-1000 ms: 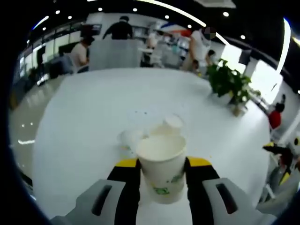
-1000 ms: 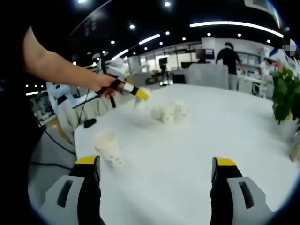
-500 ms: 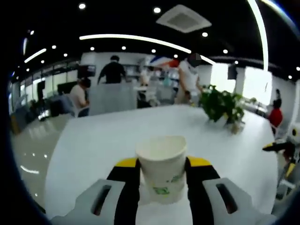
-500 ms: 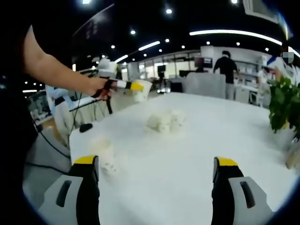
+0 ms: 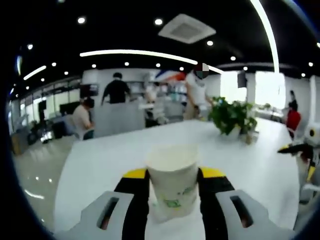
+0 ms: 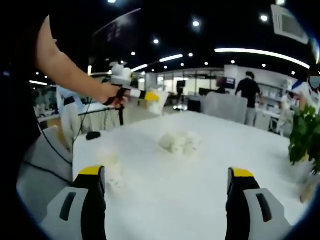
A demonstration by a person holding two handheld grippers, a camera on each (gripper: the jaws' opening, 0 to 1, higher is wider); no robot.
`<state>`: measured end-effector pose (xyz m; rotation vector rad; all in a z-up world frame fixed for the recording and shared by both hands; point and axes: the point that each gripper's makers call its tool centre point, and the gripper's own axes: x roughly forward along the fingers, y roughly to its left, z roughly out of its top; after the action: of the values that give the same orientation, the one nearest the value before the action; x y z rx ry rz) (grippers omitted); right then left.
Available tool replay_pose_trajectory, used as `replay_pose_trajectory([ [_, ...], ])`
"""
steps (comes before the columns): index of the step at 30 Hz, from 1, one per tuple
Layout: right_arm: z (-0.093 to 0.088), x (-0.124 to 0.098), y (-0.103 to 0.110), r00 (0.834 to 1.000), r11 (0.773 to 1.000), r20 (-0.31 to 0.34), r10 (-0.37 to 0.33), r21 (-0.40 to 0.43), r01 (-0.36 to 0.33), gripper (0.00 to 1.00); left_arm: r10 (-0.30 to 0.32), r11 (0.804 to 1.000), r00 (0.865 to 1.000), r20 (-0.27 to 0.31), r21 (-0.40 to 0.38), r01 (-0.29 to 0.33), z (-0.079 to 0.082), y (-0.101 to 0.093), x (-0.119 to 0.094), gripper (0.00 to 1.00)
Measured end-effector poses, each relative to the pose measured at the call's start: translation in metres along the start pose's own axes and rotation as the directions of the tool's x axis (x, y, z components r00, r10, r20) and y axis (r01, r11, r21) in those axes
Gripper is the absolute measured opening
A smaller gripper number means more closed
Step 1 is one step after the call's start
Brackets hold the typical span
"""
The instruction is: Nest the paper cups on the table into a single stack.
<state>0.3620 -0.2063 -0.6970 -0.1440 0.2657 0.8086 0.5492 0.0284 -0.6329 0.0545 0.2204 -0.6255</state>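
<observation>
My left gripper is shut on a white paper cup with a green mark, held upright above the white table. From the right gripper view, that same left gripper hangs high over the table's far left with its cup, held by a person's arm. A cluster of paper cups sits mid-table. One more blurred cup stands near the left jaw of my right gripper, which is open with nothing between its jaws.
A potted plant stands at the table's far right edge; the plant also shows at the right in the right gripper view. Several people and desks are beyond the table. A black cable trails on the floor left of the table.
The left gripper has lifted with its cup; the cup cluster has dropped out of its view. The right gripper view has tilted up slightly; its jaws stay open.
</observation>
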Motion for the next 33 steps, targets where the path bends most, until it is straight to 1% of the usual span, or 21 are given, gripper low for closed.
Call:
replay_pose_trajectory([
  [3, -0.001, 0.0, 0.001, 1.0, 1.0, 0.001, 0.004, -0.008, -0.003, 1.0, -0.006, 1.0, 1.0, 0.0, 0.01, 0.006, 0.0, -0.002, -0.001, 0.36],
  [8, -0.002, -0.002, 0.002, 1.0, 1.0, 0.004, 0.005, 0.002, -0.005, 1.0, -0.008, 1.0, 1.0, 0.004, 0.004, 0.008, 0.0, -0.002, -0.003, 0.36],
  [10, -0.001, -0.002, 0.003, 1.0, 1.0, 0.014, 0.007, 0.006, -0.007, 1.0, -0.009, 1.0, 1.0, 0.004, -0.007, 0.009, 0.0, -0.003, -0.004, 0.36],
  [12, -0.001, -0.003, 0.001, 1.0, 1.0, 0.015, -0.001, 0.004, 0.001, 1.0, -0.017, 0.999, 1.0, 0.016, -0.029, 0.018, 0.003, -0.006, -0.006, 0.36],
  [15, -0.001, -0.004, -0.001, 1.0, 1.0, 0.024, -0.008, 0.016, 0.008, 1.0, -0.017, 1.0, 1.0, 0.016, 0.001, 0.017, 0.005, -0.009, -0.008, 0.36],
  [22, -0.004, -0.004, 0.001, 0.999, 0.999, 0.046, -0.013, 0.037, 0.011, 1.0, -0.025, 1.0, 0.999, 0.026, 0.007, 0.025, 0.011, -0.016, -0.01, 0.36],
  [29, -0.008, -0.006, 0.0, 0.999, 0.999, 0.044, -0.028, 0.034, 0.027, 0.99, -0.05, 0.999, 0.998, 0.041, 0.011, 0.05, 0.017, -0.028, -0.013, 0.36],
  [32, -0.004, -0.008, 0.002, 0.997, 0.998, 0.07, -0.029, 0.063, 0.025, 1.0, -0.058, 0.998, 0.997, 0.046, 0.013, 0.058, 0.019, -0.034, -0.014, 0.37],
  [33, -0.005, -0.008, 0.002, 0.997, 0.998, 0.071, -0.036, 0.06, 0.032, 1.0, -0.061, 0.998, 0.997, 0.046, 0.013, 0.06, 0.02, -0.036, -0.015, 0.37],
])
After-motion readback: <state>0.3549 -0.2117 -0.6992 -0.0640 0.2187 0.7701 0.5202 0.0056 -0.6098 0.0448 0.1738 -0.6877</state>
